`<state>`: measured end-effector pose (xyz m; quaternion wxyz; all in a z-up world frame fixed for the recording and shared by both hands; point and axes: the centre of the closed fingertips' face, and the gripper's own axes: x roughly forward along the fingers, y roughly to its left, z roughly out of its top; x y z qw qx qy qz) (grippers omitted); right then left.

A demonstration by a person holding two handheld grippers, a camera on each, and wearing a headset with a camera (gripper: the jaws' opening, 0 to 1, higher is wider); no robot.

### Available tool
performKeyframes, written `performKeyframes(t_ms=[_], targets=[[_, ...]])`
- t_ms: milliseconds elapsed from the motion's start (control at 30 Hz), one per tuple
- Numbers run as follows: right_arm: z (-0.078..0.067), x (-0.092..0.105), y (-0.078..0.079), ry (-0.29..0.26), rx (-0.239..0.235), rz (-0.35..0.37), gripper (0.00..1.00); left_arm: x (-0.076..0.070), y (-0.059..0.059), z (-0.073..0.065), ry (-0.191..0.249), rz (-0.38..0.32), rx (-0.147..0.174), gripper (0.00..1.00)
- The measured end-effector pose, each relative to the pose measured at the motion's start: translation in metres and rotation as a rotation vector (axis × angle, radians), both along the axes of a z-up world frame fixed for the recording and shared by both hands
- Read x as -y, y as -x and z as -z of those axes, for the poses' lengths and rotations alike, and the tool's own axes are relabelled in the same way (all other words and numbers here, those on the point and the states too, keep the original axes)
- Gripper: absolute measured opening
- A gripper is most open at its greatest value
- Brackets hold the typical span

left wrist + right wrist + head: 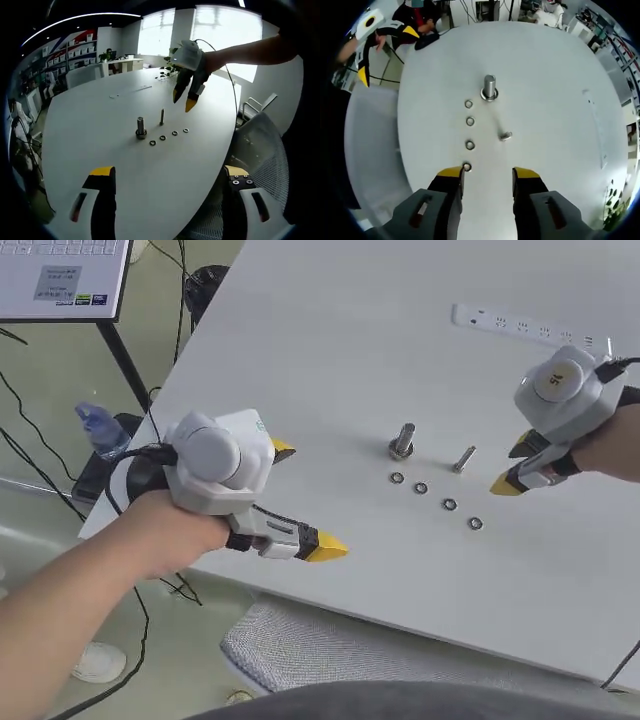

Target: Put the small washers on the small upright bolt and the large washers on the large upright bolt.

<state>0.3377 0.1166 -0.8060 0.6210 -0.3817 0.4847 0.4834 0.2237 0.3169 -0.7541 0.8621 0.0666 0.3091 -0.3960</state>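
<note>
the left gripper [310, 500] is hovering by the table's [330, 340] near edge, jaws spread and empty. the right gripper [488, 173] is gaping empty just above the row of four washers [449, 504], which are lying flat, not yet threaded. beyond, the large bolt [403, 438] and the small bolt [464, 458] are standing upright, tips pointing up.

Left gripper [168, 172] jaws stand wide apart, empty, over the white table [90, 115]; ahead between them stand large bolt [140, 127], small bolt [161, 116] and four washers [162, 137], with the right gripper [183, 101] beyond.
</note>
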Motion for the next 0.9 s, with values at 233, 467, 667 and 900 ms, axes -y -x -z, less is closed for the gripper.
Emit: performKeyframes(t_ms=[233, 467, 667, 900], targets=[[0.007, -0.004, 0.014, 0.001, 0.003, -0.013, 0.40, -0.004, 0.000, 0.000, -0.005, -0.001, 0.000, 0.87], [0.020, -0.004, 0.026, 0.004, -0.007, -0.016, 0.37, -0.004, 0.004, 0.001, -0.012, 0.002, -0.005, 0.87], [0.033, 0.001, 0.033, 0.002, -0.019, -0.010, 0.35, -0.003, 0.007, 0.001, -0.015, 0.006, -0.009, 0.86], [0.044, 0.006, 0.034, 0.000, -0.015, 0.011, 0.35, -0.003, 0.009, -0.001, -0.020, 0.010, -0.004, 0.84]])
